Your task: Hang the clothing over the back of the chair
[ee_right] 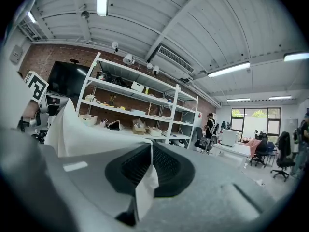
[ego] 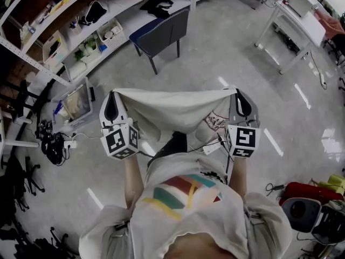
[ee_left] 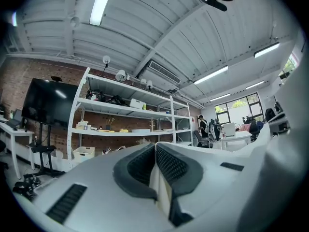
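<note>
A white garment [ego: 172,109] hangs stretched between my two grippers in front of the person's chest. My left gripper [ego: 114,94] is shut on its left top corner, and a strip of the cloth [ee_left: 159,187] shows pinched between the dark pads. My right gripper [ego: 236,93] is shut on the right top corner, where a fold of cloth [ee_right: 145,187] hangs from the closed jaws. The rest of the garment [ee_right: 72,134] spreads off to the left in the right gripper view. A dark blue chair [ego: 161,31] stands on the floor well beyond the garment, its back towards me.
A long white shelving rack [ego: 81,31] with bins and clutter runs along the far left. A white table [ego: 294,20] stands at the far right. A monitor [ego: 75,104] and cables lie on the floor at left, and a red object [ego: 302,190] at right.
</note>
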The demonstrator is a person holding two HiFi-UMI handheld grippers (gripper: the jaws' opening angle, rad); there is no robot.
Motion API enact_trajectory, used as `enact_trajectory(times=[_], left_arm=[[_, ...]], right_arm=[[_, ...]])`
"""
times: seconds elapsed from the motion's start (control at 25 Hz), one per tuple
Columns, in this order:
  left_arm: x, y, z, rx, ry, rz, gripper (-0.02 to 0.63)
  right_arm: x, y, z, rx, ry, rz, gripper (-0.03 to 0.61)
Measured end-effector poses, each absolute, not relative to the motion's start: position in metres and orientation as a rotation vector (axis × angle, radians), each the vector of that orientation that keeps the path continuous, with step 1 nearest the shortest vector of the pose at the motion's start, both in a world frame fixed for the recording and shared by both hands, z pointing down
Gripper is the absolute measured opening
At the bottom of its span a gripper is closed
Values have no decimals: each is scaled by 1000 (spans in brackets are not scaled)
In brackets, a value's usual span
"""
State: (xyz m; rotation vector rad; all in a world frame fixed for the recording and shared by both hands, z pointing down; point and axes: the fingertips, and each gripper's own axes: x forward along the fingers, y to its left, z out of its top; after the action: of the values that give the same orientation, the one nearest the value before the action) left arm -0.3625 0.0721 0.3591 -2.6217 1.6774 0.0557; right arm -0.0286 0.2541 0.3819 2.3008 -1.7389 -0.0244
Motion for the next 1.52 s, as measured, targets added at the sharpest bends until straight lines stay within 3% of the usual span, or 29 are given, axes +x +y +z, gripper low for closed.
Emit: enact_trajectory(times=[0.92, 1.52], left_arm=[[-180, -197, 346, -2658, 1591, 22, 21], [-140, -236, 324, -2510, 1777, 7, 21]], right_arm=[[142, -2, 367, 2281, -1697, 66, 12], [208, -93, 364, 2189, -1877, 67, 12]])
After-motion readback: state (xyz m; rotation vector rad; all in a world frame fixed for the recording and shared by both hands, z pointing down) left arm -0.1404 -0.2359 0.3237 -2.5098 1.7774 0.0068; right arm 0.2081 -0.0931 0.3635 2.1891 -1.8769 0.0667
